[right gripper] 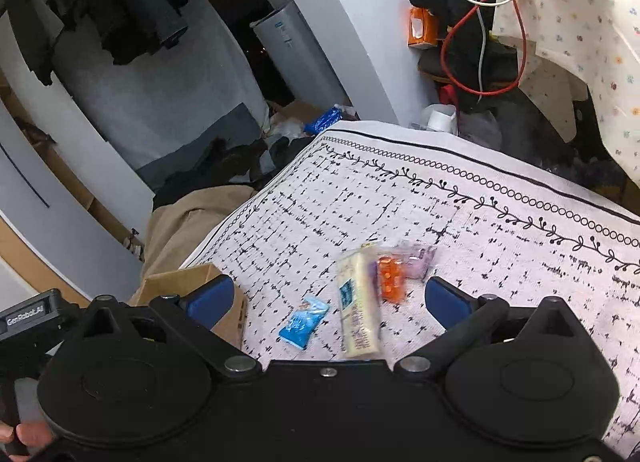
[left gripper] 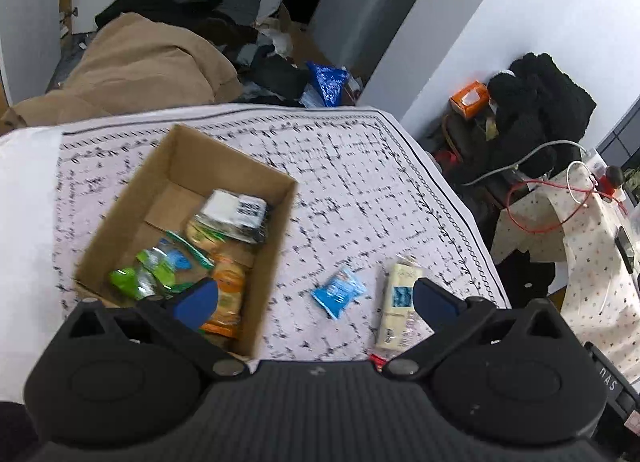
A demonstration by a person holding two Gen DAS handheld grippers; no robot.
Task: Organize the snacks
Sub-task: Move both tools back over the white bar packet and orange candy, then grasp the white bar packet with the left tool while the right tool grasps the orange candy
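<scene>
Both our claws stand spread wide and empty: the left claw (left gripper: pixel 316 300) hangs over the near corner of the open brown cardboard box (left gripper: pixel 256 262), which already holds several packets, and the right claw (right gripper: pixel 328 300) over the loose snacks. Just ahead of it lie a small blue foil packet (right gripper: pixel 303 322), a long cream wrapped bar (right gripper: pixel 358 310), an orange packet (right gripper: pixel 390 278) touching the bar, and a clear lilac packet (right gripper: pixel 418 260) beyond. We judge the crowded packets risky: closing here could pinch two together or skid the slippery bar. The surface (right gripper: pixel 500 254) wears a white cloth with black stitch-like print; around it we see a cluttered room (left gripper: pixel 160 42).
</scene>
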